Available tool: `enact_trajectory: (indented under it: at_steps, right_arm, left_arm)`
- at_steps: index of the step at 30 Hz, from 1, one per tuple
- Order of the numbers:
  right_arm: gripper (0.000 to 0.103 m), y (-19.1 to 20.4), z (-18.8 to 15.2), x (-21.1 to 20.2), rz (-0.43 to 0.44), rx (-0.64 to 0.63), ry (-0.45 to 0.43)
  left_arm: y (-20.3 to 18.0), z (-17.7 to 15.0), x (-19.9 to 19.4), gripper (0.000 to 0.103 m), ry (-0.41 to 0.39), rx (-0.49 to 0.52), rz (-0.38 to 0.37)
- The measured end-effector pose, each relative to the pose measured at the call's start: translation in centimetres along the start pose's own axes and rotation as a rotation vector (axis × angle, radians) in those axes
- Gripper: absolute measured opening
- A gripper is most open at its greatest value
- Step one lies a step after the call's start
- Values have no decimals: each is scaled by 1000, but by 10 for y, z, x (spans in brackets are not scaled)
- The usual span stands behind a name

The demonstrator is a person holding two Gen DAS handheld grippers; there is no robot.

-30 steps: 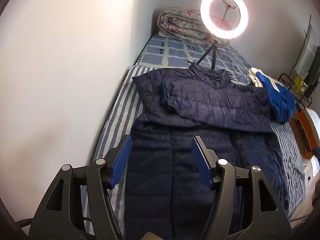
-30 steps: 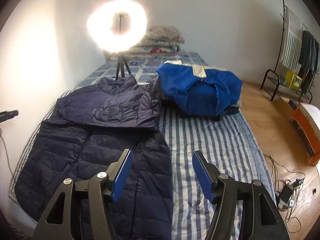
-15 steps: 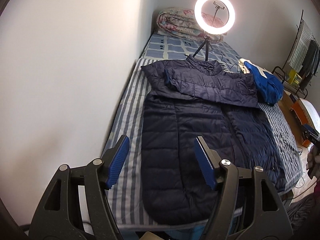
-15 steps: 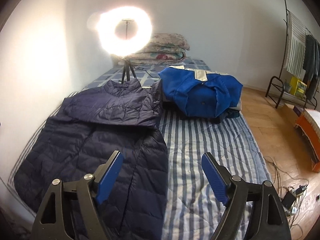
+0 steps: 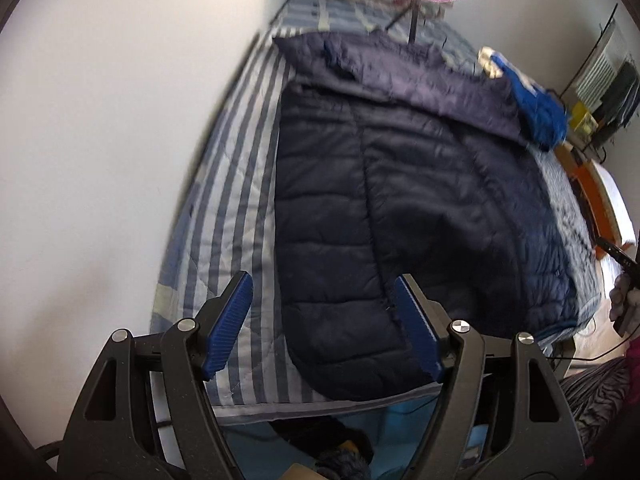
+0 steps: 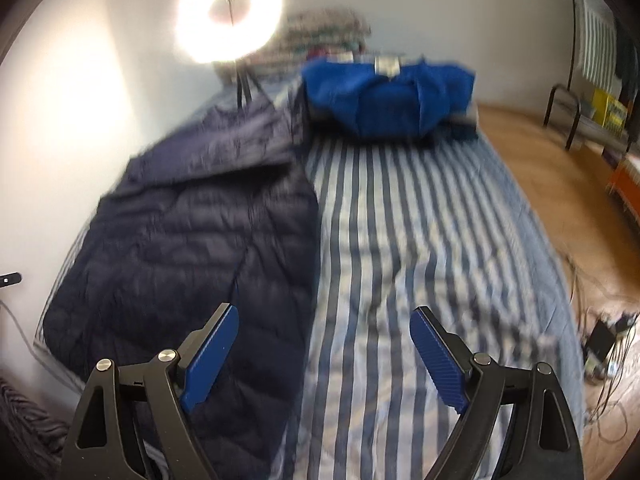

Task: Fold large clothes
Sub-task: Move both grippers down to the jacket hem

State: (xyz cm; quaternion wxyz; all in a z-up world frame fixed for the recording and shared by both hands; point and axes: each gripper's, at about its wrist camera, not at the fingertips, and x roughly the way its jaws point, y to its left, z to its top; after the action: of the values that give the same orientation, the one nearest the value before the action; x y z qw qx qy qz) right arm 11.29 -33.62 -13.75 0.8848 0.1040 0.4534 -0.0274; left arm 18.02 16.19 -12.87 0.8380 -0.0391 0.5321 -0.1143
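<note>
Navy quilted jacket (image 5: 400, 208) spread on the striped bed (image 6: 420, 240).
Left gripper (image 5: 322, 326) above the jacket's hem, right gripper (image 6: 324, 356) at its side edge; both sets of jaws are opening, nothing between them. A folded blue garment (image 6: 384, 92), blurred, apparently lies beyond.

White walls (image 6: 420, 8); glowing ring light (image 6: 229, 14); wooden floor (image 6: 560, 168) beside striped bed (image 6: 420, 240)

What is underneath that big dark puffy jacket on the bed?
The navy quilted jacket lies spread flat on a blue-and-white striped bedsheet, which shows all around its edges. Whatever sits directly beneath the jacket's middle is covered and cannot be seen.
</note>
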Motion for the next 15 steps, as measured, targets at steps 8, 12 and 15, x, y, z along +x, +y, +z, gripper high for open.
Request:
enact_trajectory:
  at_steps: [8,12,15]
  right_arm:
    - [88,-8,-26,28,78,49,157]
    - [88,1,-31,42,117,36,219]
    - [86,7,-35,52,127,17,262]
  left_arm:
    - [33,-18,39,75,82,-134,-84]
    - [43,-29,52,75,121,-218,-140]
    - [44,-29,58,75,127,-254,-175]
